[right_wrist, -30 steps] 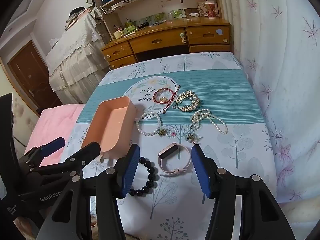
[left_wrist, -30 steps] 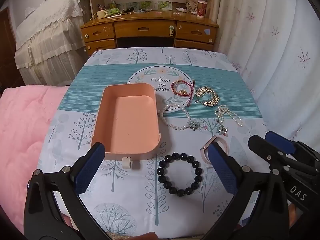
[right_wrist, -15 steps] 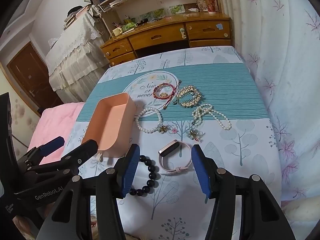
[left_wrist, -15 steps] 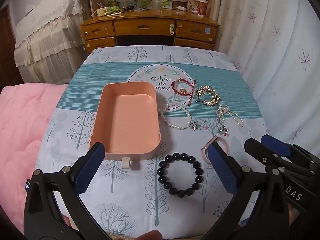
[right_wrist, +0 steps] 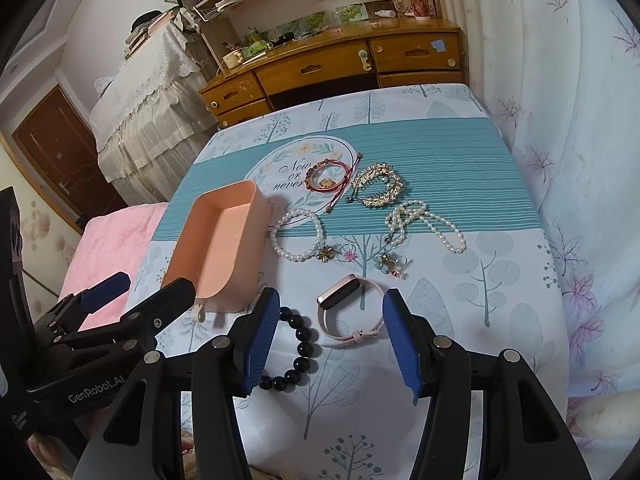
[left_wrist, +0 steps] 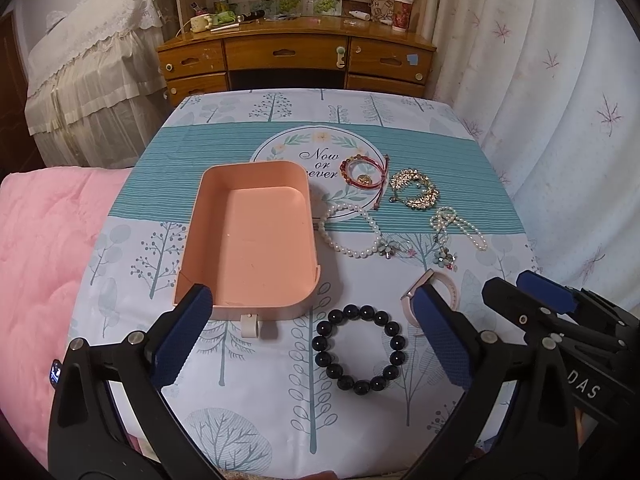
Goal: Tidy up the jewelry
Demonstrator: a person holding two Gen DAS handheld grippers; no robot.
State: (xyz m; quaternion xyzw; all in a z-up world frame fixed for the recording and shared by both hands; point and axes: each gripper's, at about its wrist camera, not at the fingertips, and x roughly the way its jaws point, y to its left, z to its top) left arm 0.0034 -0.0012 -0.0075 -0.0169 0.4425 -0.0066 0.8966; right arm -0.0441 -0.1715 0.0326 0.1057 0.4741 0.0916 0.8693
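Note:
An empty peach box (left_wrist: 256, 236) (right_wrist: 218, 248) lies on the table's left. A dark bead bracelet (left_wrist: 360, 350) (right_wrist: 298, 350) lies in front of it. A pink watch band (left_wrist: 438, 290) (right_wrist: 346, 310) lies to its right. Further back lie a white pearl bracelet (left_wrist: 352, 232) (right_wrist: 298, 234), a red cord bracelet (left_wrist: 364, 172) (right_wrist: 328, 174), a gold leaf bracelet (left_wrist: 414, 190) (right_wrist: 376, 186) and a pearl necklace (left_wrist: 456, 226) (right_wrist: 424, 222). My left gripper (left_wrist: 312, 336) is open above the near table edge. My right gripper (right_wrist: 330, 340) is open, fingers either side of the watch band.
The table has a tree-patterned cloth (left_wrist: 256, 364) with a teal stripe. A pink quilt (left_wrist: 40, 248) lies to the left. A wooden desk (left_wrist: 296, 60) stands behind the table. A white curtain (left_wrist: 560, 100) hangs on the right.
Both grippers have moved slightly forward over the table. All the jewelry and the box lie where they were.

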